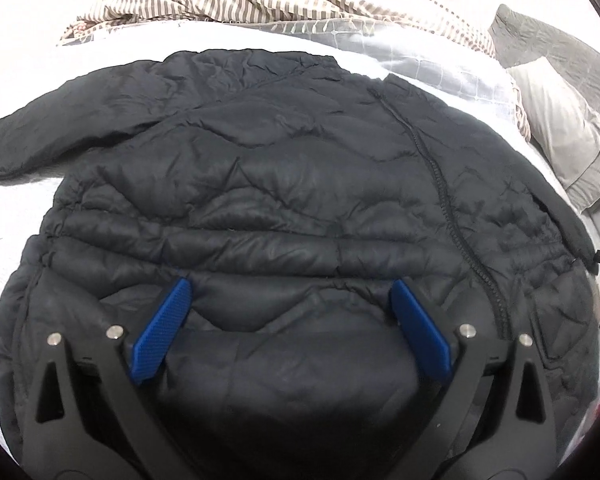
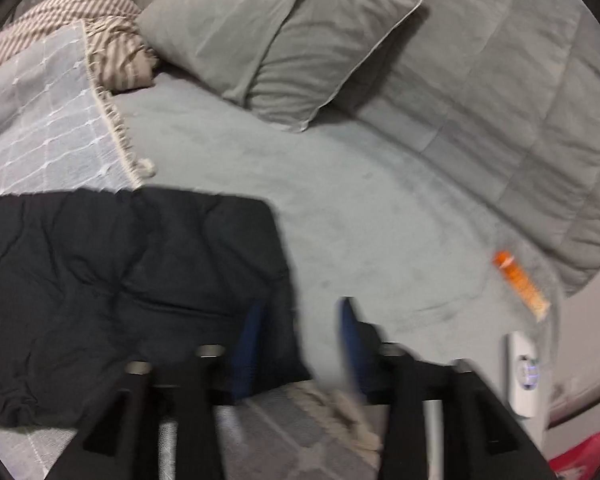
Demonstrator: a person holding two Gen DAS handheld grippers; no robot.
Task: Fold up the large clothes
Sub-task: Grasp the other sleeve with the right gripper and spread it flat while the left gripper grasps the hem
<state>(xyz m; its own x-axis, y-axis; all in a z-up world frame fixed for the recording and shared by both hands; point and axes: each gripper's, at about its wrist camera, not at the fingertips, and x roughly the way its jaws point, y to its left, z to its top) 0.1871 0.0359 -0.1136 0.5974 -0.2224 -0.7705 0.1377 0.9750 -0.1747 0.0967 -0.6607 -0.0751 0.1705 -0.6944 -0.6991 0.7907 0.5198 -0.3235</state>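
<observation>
A black quilted puffer jacket [image 1: 284, 184] lies spread flat on the bed, zipper [image 1: 448, 200] running down its right side and one sleeve [image 1: 32, 132] stretched to the left. My left gripper [image 1: 292, 312] hovers open just above the jacket's lower part, blue pads [image 1: 164, 328] wide apart, holding nothing. In the right wrist view, the jacket's other sleeve [image 2: 140, 272] lies at the left. My right gripper [image 2: 300, 344] is open at the sleeve's cuff edge, its left pad [image 2: 248, 348] over the black fabric. The view is blurred.
A striped blanket [image 1: 228, 0] and a pale checked throw [image 2: 44, 120] lie beyond the jacket. A grey pillow [image 2: 284, 40] and grey quilt [image 2: 520, 120] lie at the right. An orange tube [image 2: 520, 280] and a white device [image 2: 524, 376] lie near the bed's edge.
</observation>
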